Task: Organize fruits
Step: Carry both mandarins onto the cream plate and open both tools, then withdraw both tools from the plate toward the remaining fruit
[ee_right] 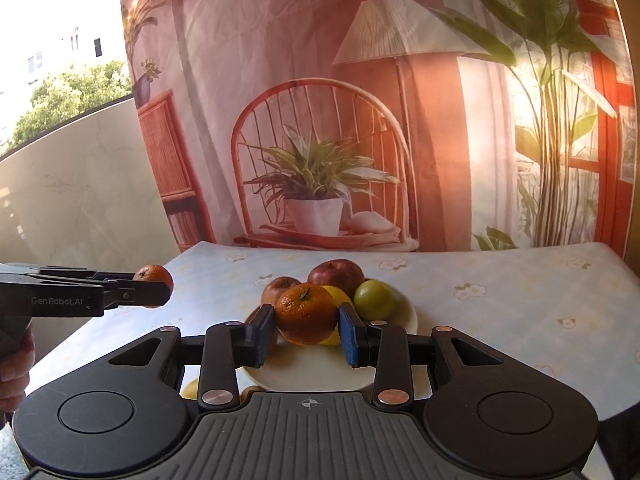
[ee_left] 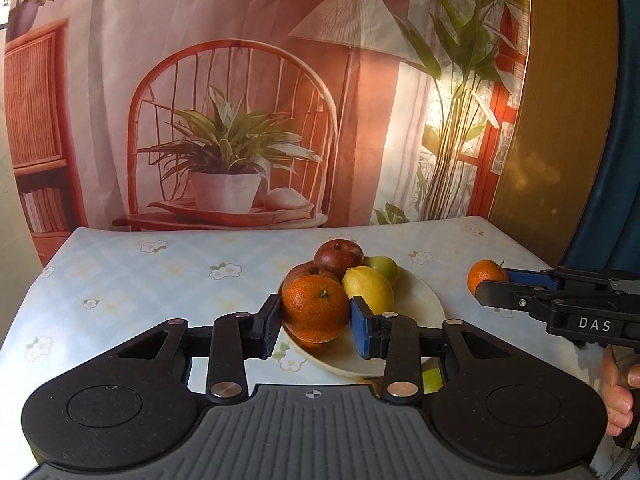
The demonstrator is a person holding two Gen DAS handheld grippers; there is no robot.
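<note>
Closest to the left wrist camera, the left gripper [ee_left: 315, 322] clamps an orange [ee_left: 316, 308] between its black and blue pads, the fruit lifted above the near rim of a cream plate [ee_left: 430, 308]. The right gripper [ee_right: 307, 330] likewise grasps a second orange [ee_right: 305, 314], held in front of the same plate. Each tool shows in the other's view from the side, its fruit pinched at the tip, with part of a hand [ee_left: 618, 396] on the right grip. On the plate beyond lie a lemon [ee_left: 370, 288], two red apples [ee_left: 338, 256], one behind the other, and a green fruit [ee_right: 374, 300] just beside the lemon. The plate sits on a table [ee_left: 140, 280] under a pale floral cloth. Behind hangs a printed backdrop [ee_left: 240, 100] of a chair, lamp and plants.
</note>
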